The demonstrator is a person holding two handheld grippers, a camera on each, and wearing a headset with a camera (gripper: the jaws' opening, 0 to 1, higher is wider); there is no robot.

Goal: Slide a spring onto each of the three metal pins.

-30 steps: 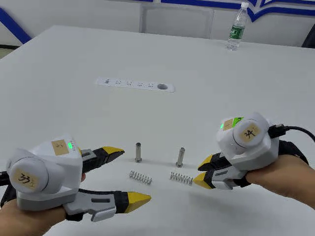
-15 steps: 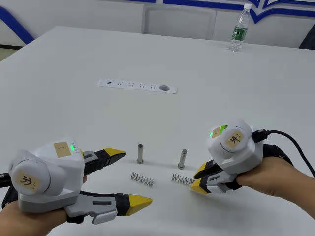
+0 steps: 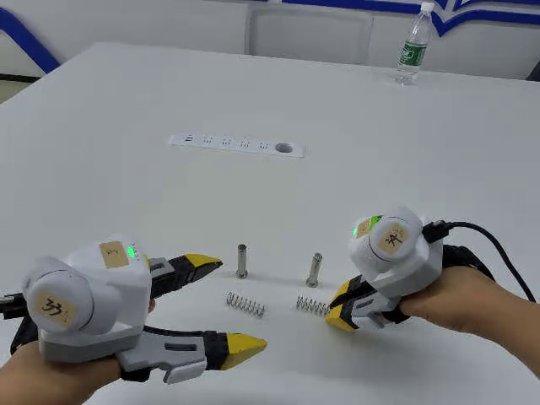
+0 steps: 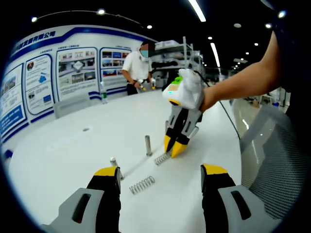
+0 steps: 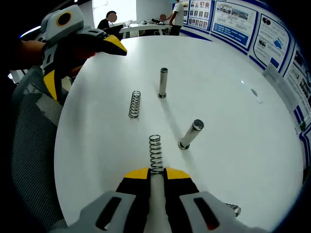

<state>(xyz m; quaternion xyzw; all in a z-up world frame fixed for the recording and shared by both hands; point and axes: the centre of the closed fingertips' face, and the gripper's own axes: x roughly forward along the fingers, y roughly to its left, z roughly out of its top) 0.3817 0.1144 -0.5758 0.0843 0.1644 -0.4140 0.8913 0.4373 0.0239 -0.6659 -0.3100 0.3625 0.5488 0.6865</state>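
Two metal pins stand upright on the white table, the left pin (image 3: 242,261) (image 5: 163,82) (image 4: 148,145) and the right pin (image 3: 315,269) (image 5: 191,134) (image 4: 113,161). A loose spring (image 3: 245,304) (image 5: 134,104) (image 4: 142,184) lies in front of the left pin. My right gripper (image 3: 340,307) (image 5: 155,171) (image 4: 175,145) is shut on the near end of the right spring (image 3: 312,305) (image 5: 155,151) (image 4: 162,158), which lies flat on the table. My left gripper (image 3: 226,304) (image 4: 161,172) (image 5: 82,34) stands open just left of the loose spring, with nothing between its jaws. The end of another spring (image 5: 233,208) shows beside the right gripper's body.
A white power strip (image 3: 236,144) is set into the table (image 3: 126,169) beyond the pins. A water bottle (image 3: 413,46) stands at the far edge. People stand at other tables in the background (image 4: 138,68). A black cable (image 3: 489,245) trails from my right gripper.
My right gripper has come down and to the left onto the right spring and shut on its end. The left gripper has stayed open and barely moved.
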